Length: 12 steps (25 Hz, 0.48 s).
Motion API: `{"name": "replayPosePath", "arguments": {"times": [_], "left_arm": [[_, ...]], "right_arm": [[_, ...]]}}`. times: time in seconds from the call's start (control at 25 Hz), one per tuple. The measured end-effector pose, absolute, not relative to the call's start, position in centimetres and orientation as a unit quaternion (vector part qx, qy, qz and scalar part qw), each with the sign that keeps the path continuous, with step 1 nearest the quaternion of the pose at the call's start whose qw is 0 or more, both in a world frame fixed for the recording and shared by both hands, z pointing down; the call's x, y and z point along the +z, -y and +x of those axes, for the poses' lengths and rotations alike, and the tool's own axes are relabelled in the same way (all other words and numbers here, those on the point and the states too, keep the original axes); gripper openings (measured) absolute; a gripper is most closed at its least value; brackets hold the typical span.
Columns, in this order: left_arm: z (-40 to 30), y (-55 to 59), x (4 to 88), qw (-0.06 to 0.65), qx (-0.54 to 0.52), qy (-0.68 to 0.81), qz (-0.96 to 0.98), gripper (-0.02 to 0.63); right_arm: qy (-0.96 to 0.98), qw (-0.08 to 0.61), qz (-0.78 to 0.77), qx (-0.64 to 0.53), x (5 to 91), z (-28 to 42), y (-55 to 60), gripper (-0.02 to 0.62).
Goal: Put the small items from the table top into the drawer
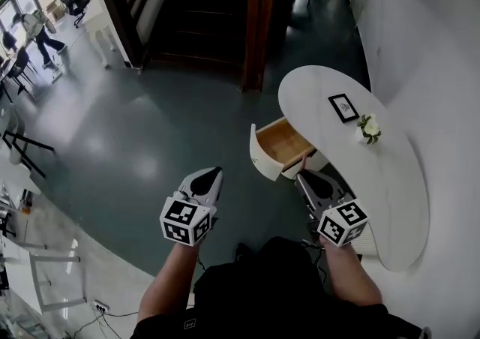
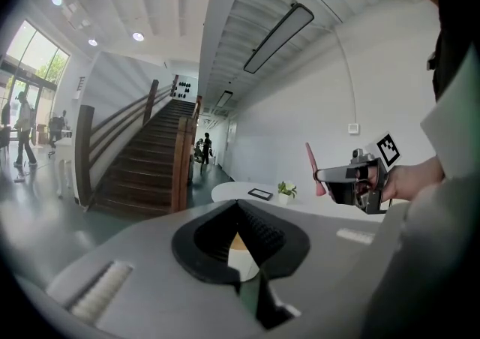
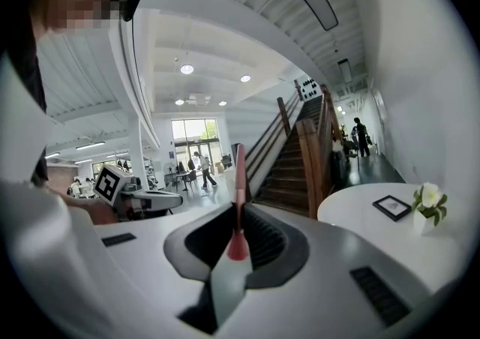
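My right gripper [image 1: 304,175] is shut on a slim pink stick [image 1: 304,160] that points up out of its jaws [image 3: 238,180]. It hovers just in front of the open wooden drawer [image 1: 282,142] of the white oval table [image 1: 397,202]. Out to the left, my left gripper [image 1: 215,173] hangs over the floor, shut with nothing in it. In the left gripper view its jaws [image 2: 238,208] meet, and the right gripper [image 2: 358,178] with the pink stick [image 2: 311,169] shows beyond. On the table top stand a small black picture frame [image 1: 343,107] and a white flower [image 1: 369,129].
A dark staircase [image 1: 202,7] with a wooden post [image 1: 259,22] rises behind the table. A curved white wall [image 1: 442,67] runs along the table's right. People and office furniture [image 1: 37,30] are at the far left. Grey floor [image 1: 150,142] lies left of the drawer.
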<state>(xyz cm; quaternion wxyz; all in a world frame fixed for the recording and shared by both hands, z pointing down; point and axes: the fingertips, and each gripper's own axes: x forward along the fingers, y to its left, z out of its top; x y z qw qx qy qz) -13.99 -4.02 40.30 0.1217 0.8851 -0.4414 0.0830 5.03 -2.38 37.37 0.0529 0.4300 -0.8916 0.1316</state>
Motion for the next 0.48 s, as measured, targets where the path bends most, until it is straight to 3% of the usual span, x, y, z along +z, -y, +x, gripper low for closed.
{"name": "replayPosePath", "arguments": {"times": [0.48], "left_arm": [[-11.5,11.4,43.3,0.147,0.119,0.429,0.883,0.011]], "right_arm": [[0.881,0.048,0.436,0.176,41.3,7.6,10.1,0.054]]}}
